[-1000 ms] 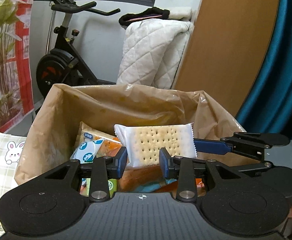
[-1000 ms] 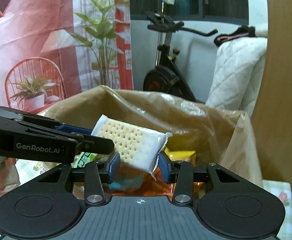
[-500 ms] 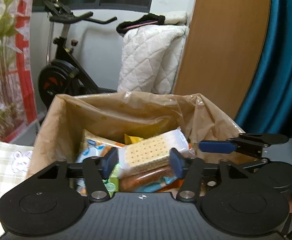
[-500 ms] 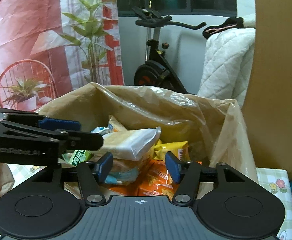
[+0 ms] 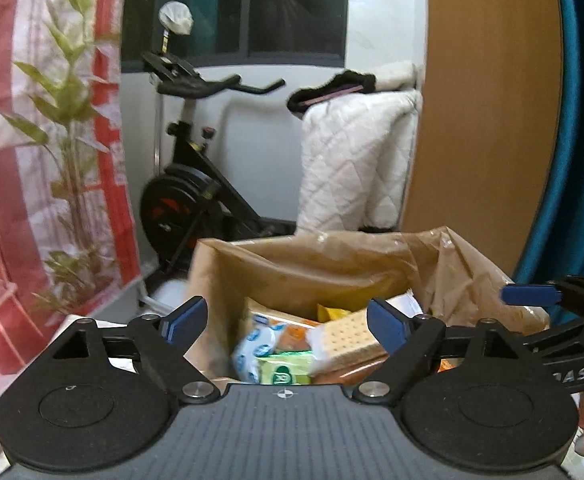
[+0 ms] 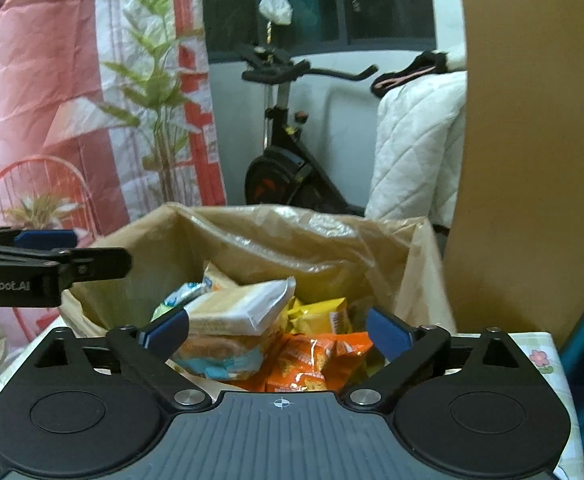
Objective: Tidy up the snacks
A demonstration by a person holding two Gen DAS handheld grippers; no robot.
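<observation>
A brown bag-lined box [image 5: 292, 272] holds several snack packs. The cracker pack [image 5: 348, 336] lies on top of the pile inside it; it also shows in the right wrist view [image 6: 236, 308]. Orange packs [image 6: 312, 360] and a yellow pack [image 6: 320, 314] lie beside it. My left gripper [image 5: 286, 322] is open and empty, raised above the box's near edge. My right gripper [image 6: 278, 328] is open and empty above the same box. Each gripper shows at the edge of the other's view.
An exercise bike [image 5: 188, 184] and a white quilt [image 5: 352, 160] stand behind the box. A wooden panel [image 5: 484, 120] and a teal curtain [image 5: 580, 120] are at the right. A patterned tablecloth [image 6: 540, 356] lies under the box.
Both grippers let go of the cracker pack, opened wide and pulled back and up. The pack dropped onto the snacks in the box.
</observation>
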